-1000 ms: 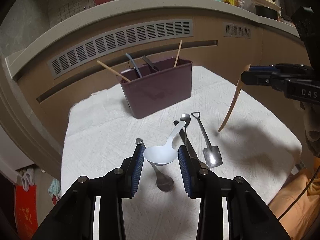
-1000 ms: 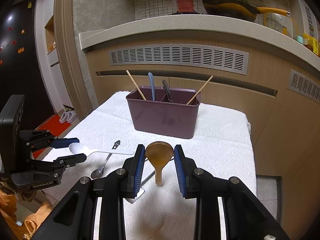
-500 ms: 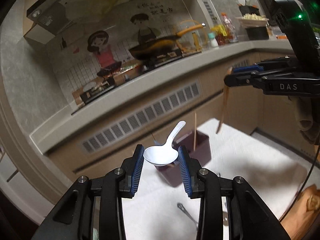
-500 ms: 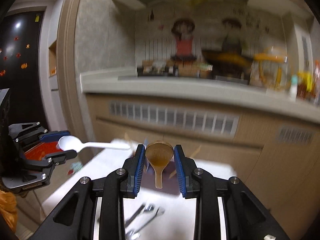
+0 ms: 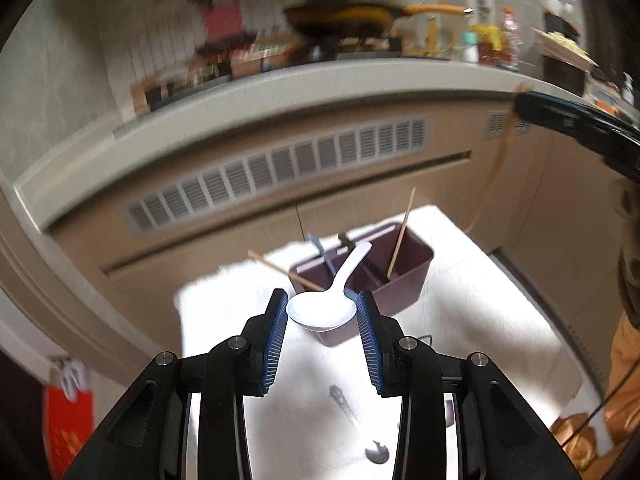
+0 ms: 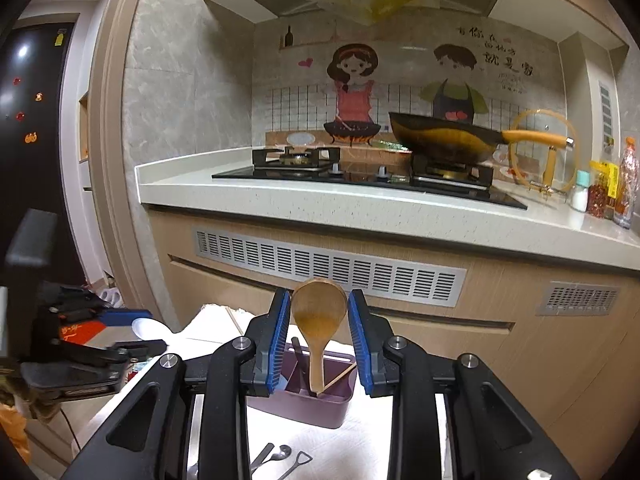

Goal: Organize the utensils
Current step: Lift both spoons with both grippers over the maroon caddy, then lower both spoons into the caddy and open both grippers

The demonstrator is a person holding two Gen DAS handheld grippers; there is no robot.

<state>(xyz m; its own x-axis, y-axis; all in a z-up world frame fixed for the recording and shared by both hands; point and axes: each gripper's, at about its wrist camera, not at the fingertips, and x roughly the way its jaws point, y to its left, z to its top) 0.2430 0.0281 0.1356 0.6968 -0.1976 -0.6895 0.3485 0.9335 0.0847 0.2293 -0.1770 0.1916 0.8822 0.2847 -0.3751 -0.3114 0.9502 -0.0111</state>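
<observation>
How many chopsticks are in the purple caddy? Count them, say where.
2. The left chopstick leans out over the purple caddy's left end; the right chopstick stands in its right compartment. Others may be hidden inside.

Our right tongs (image 6: pixel 319 320) pinch the bowl of a brown wooden spoon (image 6: pixel 318 320) between blue ribbed pads, its handle hanging toward the purple plastic utensil caddy (image 6: pixel 316 404) on the white-clothed desk (image 6: pixel 360 448). At far left our left tongs (image 6: pixel 138 330) carry a white plastic spoon (image 6: pixel 150 328). Metal spoons (image 6: pixel 276 455) lie below the caddy.
</observation>
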